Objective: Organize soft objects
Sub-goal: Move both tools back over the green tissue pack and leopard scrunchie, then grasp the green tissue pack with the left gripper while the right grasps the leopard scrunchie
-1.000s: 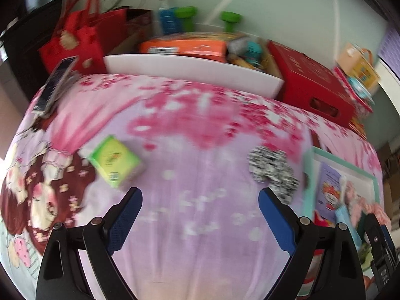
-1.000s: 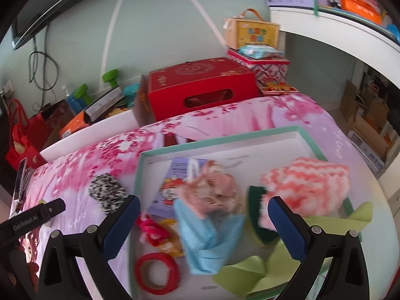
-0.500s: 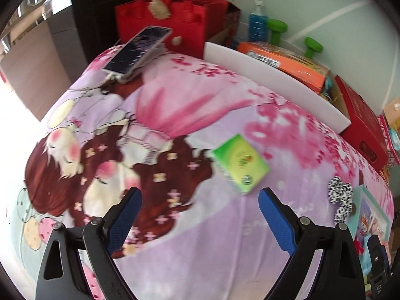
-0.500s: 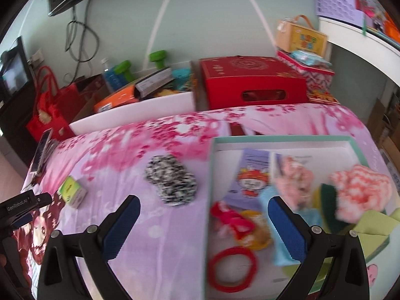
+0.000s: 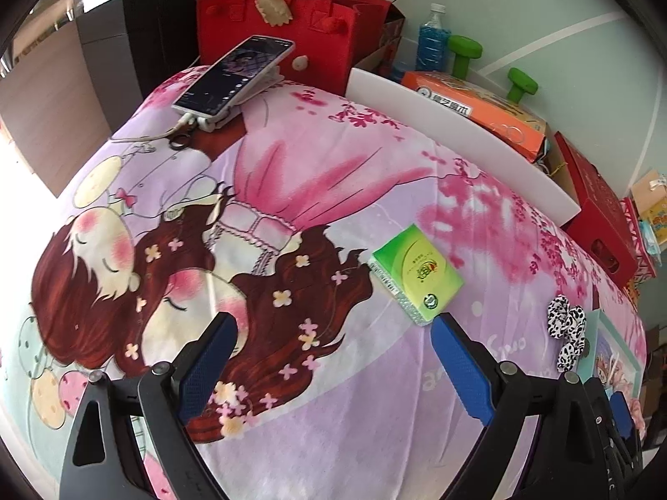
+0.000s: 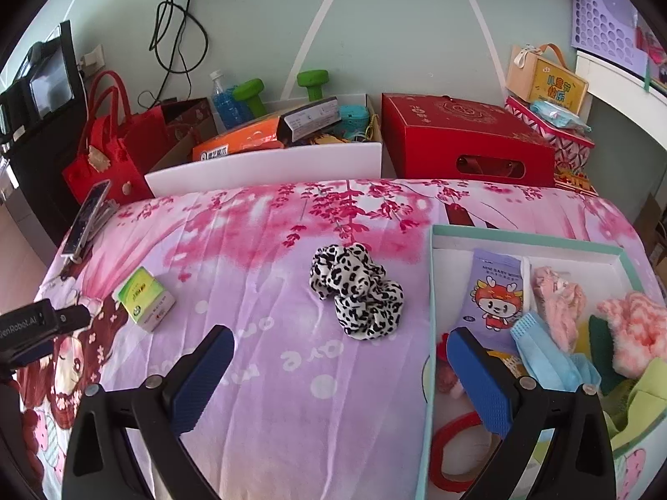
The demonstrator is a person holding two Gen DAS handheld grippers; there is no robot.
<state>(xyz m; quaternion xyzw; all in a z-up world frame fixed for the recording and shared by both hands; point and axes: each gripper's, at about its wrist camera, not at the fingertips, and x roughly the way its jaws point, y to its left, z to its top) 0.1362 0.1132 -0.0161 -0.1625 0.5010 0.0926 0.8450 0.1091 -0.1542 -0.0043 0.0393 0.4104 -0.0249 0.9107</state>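
both grippers, left gripper [image 5: 329, 358] and right gripper [image 6: 339, 371], fingers apart, empty, over bare bedspread [image 6: 267, 366]; leopard scrunchie [image 6: 356, 289] just beside tray [image 6: 432, 291] left rim.

bright daylight | blown-out glare at left edge, left wrist view | strong fisheye bending, dark corners | sharp focus
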